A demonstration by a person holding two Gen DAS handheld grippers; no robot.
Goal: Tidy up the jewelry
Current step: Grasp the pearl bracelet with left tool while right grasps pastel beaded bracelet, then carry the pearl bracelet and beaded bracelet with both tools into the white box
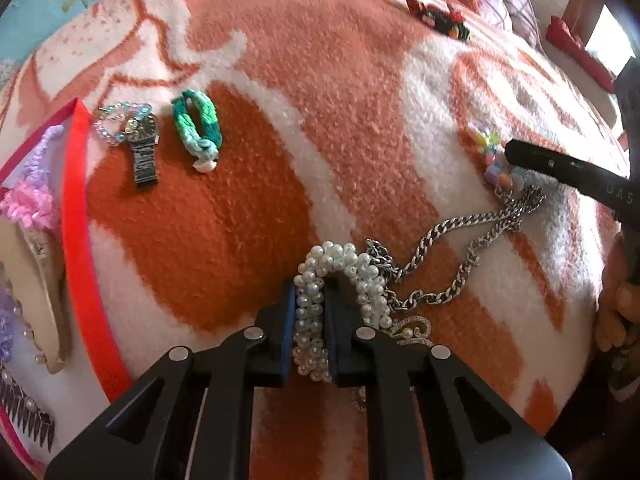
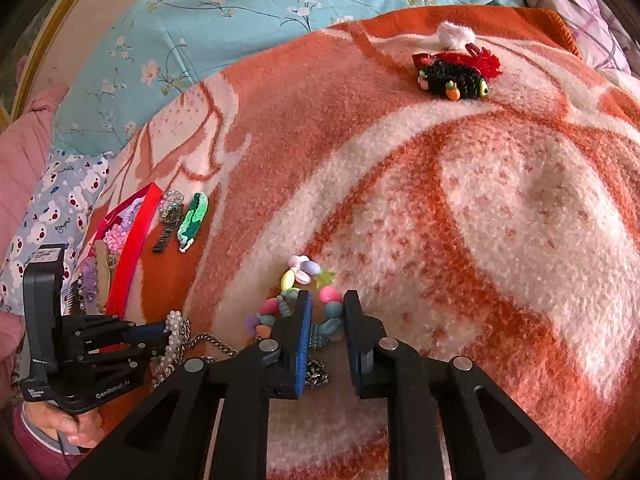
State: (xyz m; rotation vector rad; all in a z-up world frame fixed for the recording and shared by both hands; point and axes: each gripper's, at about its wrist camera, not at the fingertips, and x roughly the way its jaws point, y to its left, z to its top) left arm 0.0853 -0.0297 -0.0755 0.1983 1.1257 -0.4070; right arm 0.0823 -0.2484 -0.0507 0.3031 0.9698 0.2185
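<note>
Pearl bracelet gripped, most pieces still loose

Your left gripper (image 1: 310, 334) is clamped on the white pearl bracelet (image 1: 340, 280) at 6 o'clock; your right gripper (image 2: 326, 334) looks nearly closed around pastel beads (image 2: 304, 300), contact unclear. The red box (image 1: 76, 216) at 9 o'clock holds several pieces; the chain (image 1: 460, 252), watch (image 1: 145, 148) and green band (image 1: 198, 128) remain.
</note>
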